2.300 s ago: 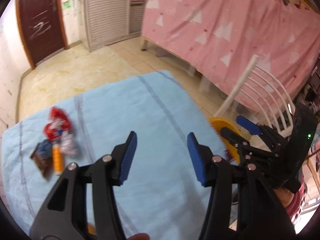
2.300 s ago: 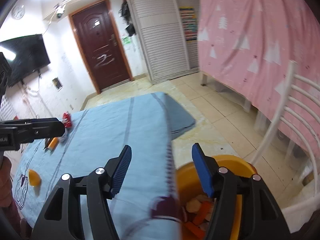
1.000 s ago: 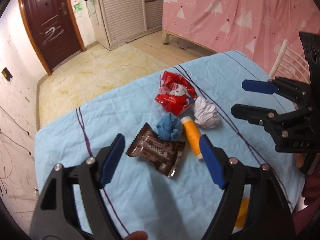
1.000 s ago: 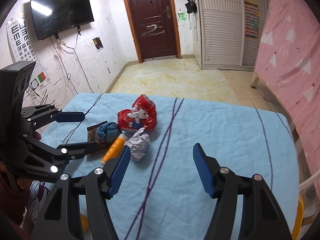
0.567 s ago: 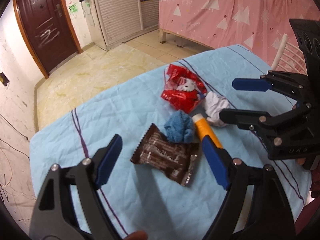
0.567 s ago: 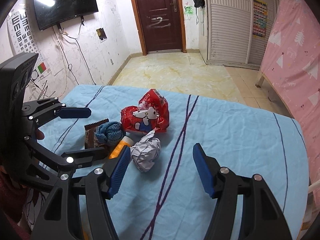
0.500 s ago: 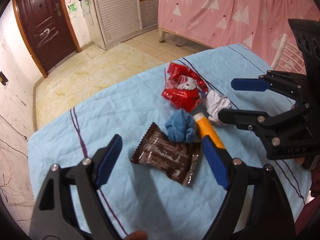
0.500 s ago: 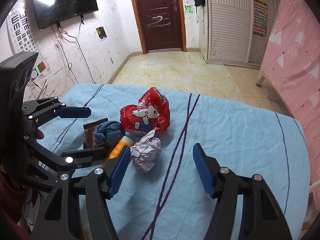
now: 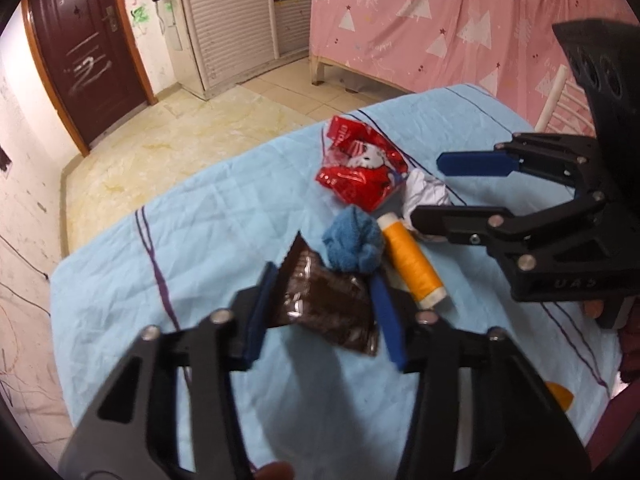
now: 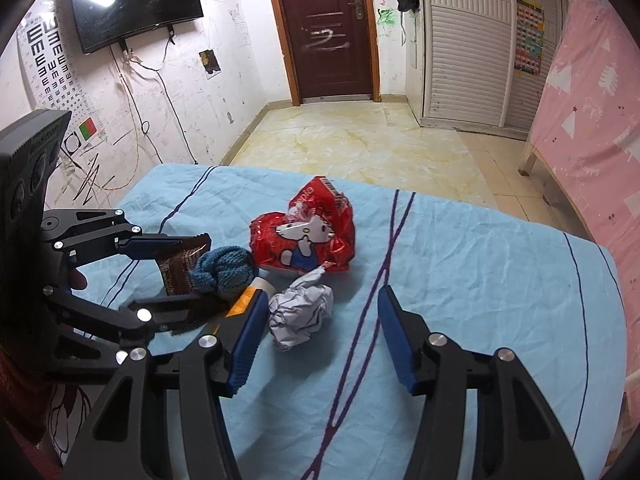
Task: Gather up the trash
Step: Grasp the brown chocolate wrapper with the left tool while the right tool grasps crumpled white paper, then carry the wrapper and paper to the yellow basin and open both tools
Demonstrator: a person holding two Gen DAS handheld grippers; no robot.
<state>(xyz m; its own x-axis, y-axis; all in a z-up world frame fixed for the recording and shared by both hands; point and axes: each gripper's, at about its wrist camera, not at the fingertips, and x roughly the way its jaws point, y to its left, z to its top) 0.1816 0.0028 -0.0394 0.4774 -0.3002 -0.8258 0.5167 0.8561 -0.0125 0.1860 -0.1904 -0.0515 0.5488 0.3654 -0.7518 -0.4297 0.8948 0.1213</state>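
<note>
Five bits of trash are lying bunched together on the counter (image 10: 480, 280), which is wearing a pale blue cloth with thin purple lines. I am looking at a brown wrapper (image 9: 320, 304), a blue knitted ball (image 9: 352, 246), an orange spool (image 9: 410, 260), a crumpled white paper (image 10: 300, 314) and a red cartoon bag (image 10: 308, 232).

My left claw (image 9: 320, 308) is closing in on the brown wrapper: its jaws have just been drawing together, and in the left wrist view the wrapper is sitting between the blue pads, its upper corner standing up against the pad at nine o'clock. That view is blurring here, so I cannot tell whether the pad at three o'clock is pressing on the wrapper.

From the right wrist view the left claw (image 10: 172, 276) is showing at nine o'clock, the wrapper (image 10: 180, 264) rising between its two fingers, with the knitted ball (image 10: 224, 268) touching it at three o'clock.

My right claw (image 10: 320, 336) is hanging spread, its jaws having just narrowed a little, pinching nothing. The crumpled paper is lying just ahead of its nine o'clock pad, partly within the gap, untouched. The red bag is resting at twelve o'clock beyond the paper.
</note>
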